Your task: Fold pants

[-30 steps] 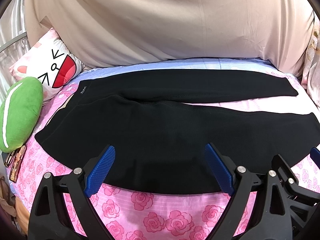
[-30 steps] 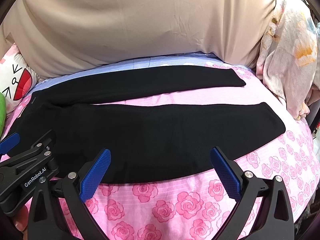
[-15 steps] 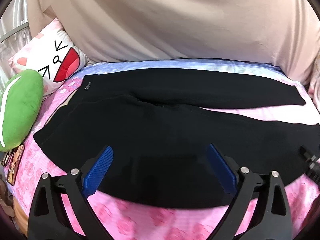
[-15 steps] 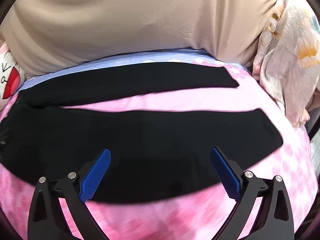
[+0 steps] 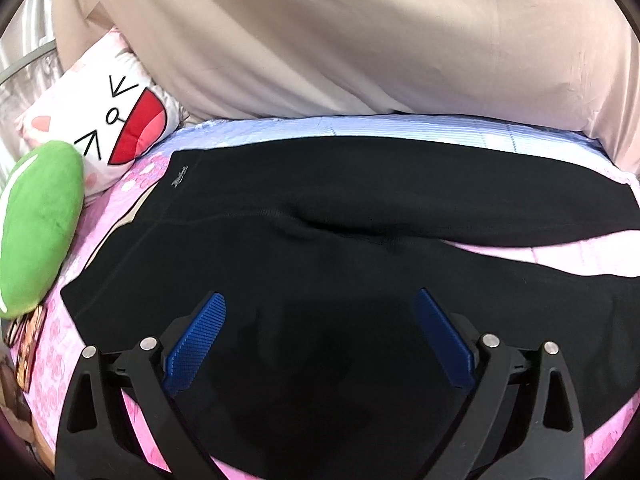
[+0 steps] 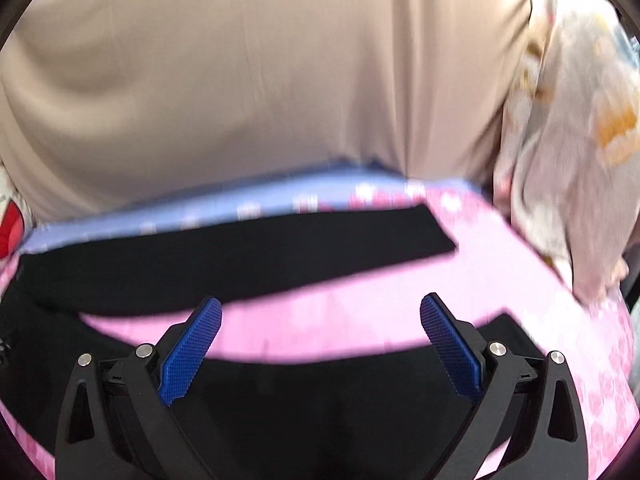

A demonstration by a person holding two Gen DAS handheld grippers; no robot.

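Both the left gripper point(image 5: 320, 336) and right gripper point(image 6: 320, 334) hang with fingers wide apart and empty over the near leg of the black pants point(image 5: 320, 208), spread flat on the pink bedsheet point(image 6: 520, 280). Pinch that near edge at both spots together, catching only fabric, then carry it evenly onto the far leg point(image 6: 240, 248) by the beige cover point(image 5: 360, 40)

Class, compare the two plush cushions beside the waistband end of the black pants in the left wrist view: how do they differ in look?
The green cushion is one plain colour with a thin white line; the white cushion bears a drawn cartoon face with a red open mouth. The green cushion lies nearer the camera, partly covering the white cushion behind it. Both rest on the pink floral bedcover, left of the pants.
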